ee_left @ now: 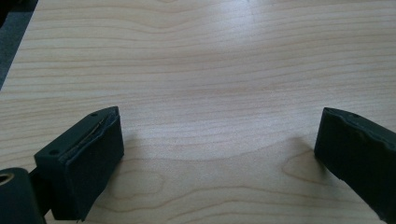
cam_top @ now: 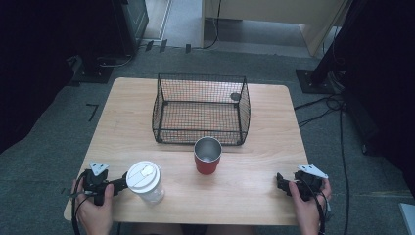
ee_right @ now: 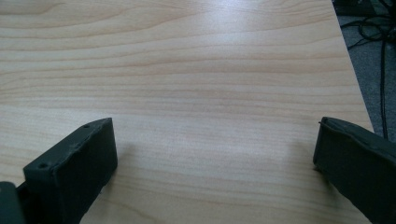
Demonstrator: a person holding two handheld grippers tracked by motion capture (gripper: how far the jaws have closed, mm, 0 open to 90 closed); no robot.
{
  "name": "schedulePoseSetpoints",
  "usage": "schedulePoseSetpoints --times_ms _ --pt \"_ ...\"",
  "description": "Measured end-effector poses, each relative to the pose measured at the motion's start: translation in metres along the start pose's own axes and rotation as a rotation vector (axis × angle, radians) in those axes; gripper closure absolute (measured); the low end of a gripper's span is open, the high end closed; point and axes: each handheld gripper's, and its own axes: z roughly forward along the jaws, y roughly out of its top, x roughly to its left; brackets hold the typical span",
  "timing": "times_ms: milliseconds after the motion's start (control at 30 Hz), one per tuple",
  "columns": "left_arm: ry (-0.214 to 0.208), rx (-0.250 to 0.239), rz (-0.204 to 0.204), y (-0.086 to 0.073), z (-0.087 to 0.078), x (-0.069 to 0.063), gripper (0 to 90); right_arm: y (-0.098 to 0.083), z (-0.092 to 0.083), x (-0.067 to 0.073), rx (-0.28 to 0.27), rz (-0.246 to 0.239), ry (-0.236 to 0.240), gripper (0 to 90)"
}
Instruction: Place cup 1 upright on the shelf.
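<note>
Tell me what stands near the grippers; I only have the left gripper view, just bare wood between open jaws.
Observer: In the high view, a white lidded cup stands just right of the left gripper.
Operator: Anything else?
Observer: A red cup stands upright and open-topped, farther in, near the middle.
Operator: And behind that?
Observer: A black wire basket stands just behind the red cup.
</note>
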Motion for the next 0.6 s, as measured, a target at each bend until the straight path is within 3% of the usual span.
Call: schedulePoseSetpoints --times_ms 100,167,300,367,500,600 --pt "0.001 -0.002 0.0 0.0 0.0 0.0 2.1 -0.002 -0.003 0.0 -0.002 -0.02 0.031 1.7" --pt "0.0 -0.002 0.0 0.0 0.0 0.0 2.1 -0.002 -0.007 -0.001 -0.014 -0.004 0.047 6.2" --pt "0.0 0.0 0.0 0.0 0.0 0.0 2.1 0.003 -0.018 0.0 -0.077 0.026 0.064 6.9" --pt "0.0 0.0 -0.001 0.0 0.0 0.0 2.1 0.007 -0.024 0.004 -0.096 0.024 0.084 5.9" --pt "0.0 0.0 -0.001 0.0 0.0 0.0 2.1 0.012 -0.036 0.016 -0.11 0.004 0.168 5.7" --pt "0.0 -0.002 -0.002 0.0 0.0 0.0 2.1 0.017 -0.043 0.025 -0.12 -0.024 0.194 5.7"
